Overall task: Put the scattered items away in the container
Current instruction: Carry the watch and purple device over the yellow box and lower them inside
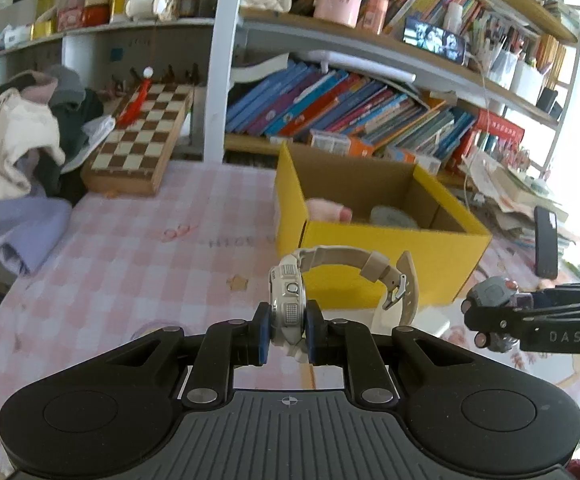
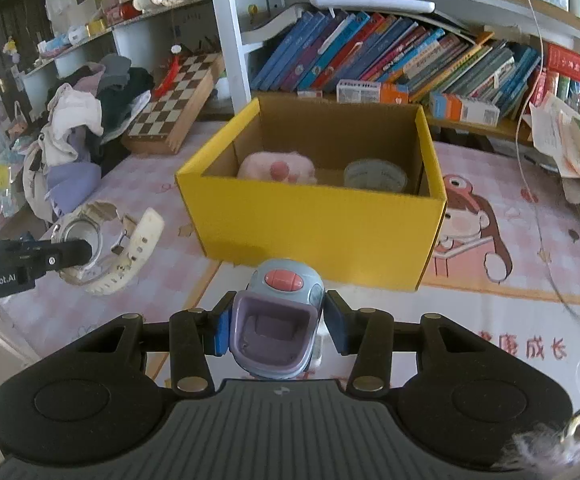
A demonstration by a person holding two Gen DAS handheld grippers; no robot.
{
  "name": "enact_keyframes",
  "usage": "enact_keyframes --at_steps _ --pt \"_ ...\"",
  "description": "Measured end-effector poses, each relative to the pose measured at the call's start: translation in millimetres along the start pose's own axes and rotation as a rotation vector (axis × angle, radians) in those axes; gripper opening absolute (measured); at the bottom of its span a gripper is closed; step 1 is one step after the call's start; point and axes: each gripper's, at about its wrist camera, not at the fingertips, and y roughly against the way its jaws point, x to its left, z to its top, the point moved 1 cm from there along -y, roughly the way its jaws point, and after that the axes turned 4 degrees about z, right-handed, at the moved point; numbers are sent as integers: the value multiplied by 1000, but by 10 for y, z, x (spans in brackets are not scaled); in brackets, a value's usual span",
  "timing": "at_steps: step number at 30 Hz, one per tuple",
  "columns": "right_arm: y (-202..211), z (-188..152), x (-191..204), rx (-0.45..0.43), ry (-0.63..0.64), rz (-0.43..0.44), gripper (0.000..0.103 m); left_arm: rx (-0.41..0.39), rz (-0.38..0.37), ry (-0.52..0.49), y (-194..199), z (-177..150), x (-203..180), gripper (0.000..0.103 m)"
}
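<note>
My left gripper [image 1: 286,330] is shut on a cream wristwatch [image 1: 290,300], gripped by its case, strap arching right. It is held above the table in front of the yellow cardboard box [image 1: 390,246]. The watch also shows in the right wrist view [image 2: 101,248]. My right gripper [image 2: 275,328] is shut on a grey-blue toy with a pink button [image 2: 277,320], in front of the box [image 2: 318,232]; it also shows in the left wrist view [image 1: 494,312]. Inside the box lie a pink plush [image 2: 277,168] and a roll of tape [image 2: 374,176].
A pink checked tablecloth [image 1: 129,248] covers the table. A chessboard box [image 1: 141,140] and a pile of clothes [image 1: 17,152] lie at the back left. Shelves of books [image 1: 350,108] stand behind the box. A phone [image 1: 546,240] stands at the right.
</note>
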Motion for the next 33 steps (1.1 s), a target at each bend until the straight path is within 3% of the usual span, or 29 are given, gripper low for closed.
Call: enact_keyframes --at_steps 12,21,33 --pt "-53 544 -394 -102 25 -10 44 -79 6 -84 -220 547 -263 16" --pt "-311 1135 -744 -158 84 16 44 -51 8 -215 -650 973 -569 16" --pt "-1240 1604 -1015 -18 113 34 44 71 -6 -324 -1387 1019 -892 17"
